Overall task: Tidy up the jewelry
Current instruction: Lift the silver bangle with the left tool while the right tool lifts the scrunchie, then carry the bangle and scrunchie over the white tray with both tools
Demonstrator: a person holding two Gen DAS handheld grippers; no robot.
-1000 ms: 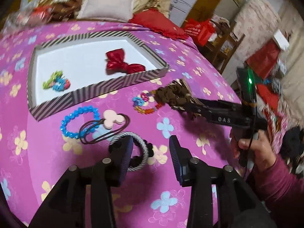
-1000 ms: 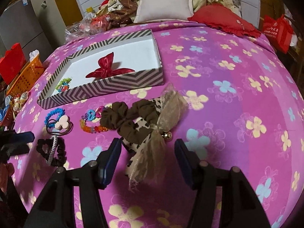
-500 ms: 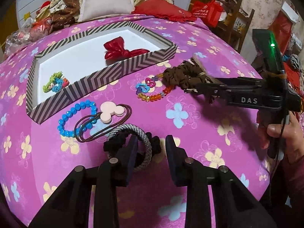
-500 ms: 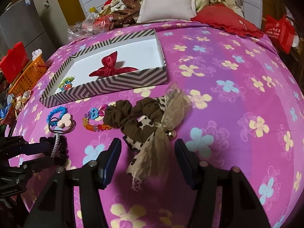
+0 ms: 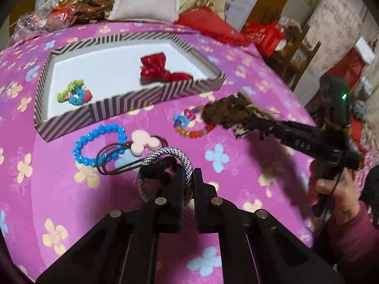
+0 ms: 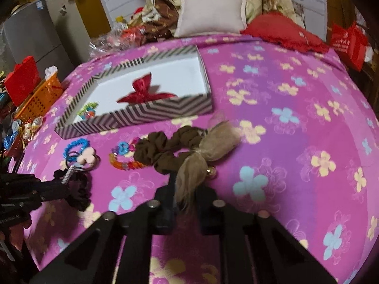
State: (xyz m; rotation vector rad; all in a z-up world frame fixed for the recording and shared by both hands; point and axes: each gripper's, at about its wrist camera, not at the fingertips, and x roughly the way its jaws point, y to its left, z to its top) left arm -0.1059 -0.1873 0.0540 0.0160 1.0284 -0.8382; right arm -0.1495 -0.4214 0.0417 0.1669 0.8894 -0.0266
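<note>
A: Item one, left gripper (image 5: 188, 182)?

B: Jaws have just been closing and are now pinched on the grey-and-white braided hair ring (image 5: 165, 156); a black scrunchie (image 5: 155, 171) is bunched against the same ring beside the pads; whether it is also caught cannot be told.

A: Item two, right gripper (image 6: 184, 201)?

B: Jaws likewise just closed; the gauzy tan ribbon (image 6: 203, 151) of the brown scrunchie (image 6: 165, 146) is clamped between them; the scrunchie itself is stretched away from the pads over the pink flowered bedcover (image 6: 296, 123); a hand (image 5: 336, 198) is seen on the handle in the left view.

A: Loose pieces listed on the cover?

B: A blue bead bracelet (image 5: 99, 142); a brown elastic with a pale pink mouse-head charm (image 5: 142, 142), laid touching the bracelet; a multicoloured bead bracelet (image 5: 189, 125), just beside the brown scrunchie.

A: Container?

B: A striped tray (image 5: 132, 101) with a white floor, set beyond the loose pieces; a red bow (image 5: 158, 69) is entered near its right wall; a small green-and-blue beaded piece (image 5: 73, 94) near its front left corner.

A: Surroundings?

B: A pale cushion (image 6: 210, 16) and a red cushion (image 6: 284, 33) are recorded at the far edge.
</note>
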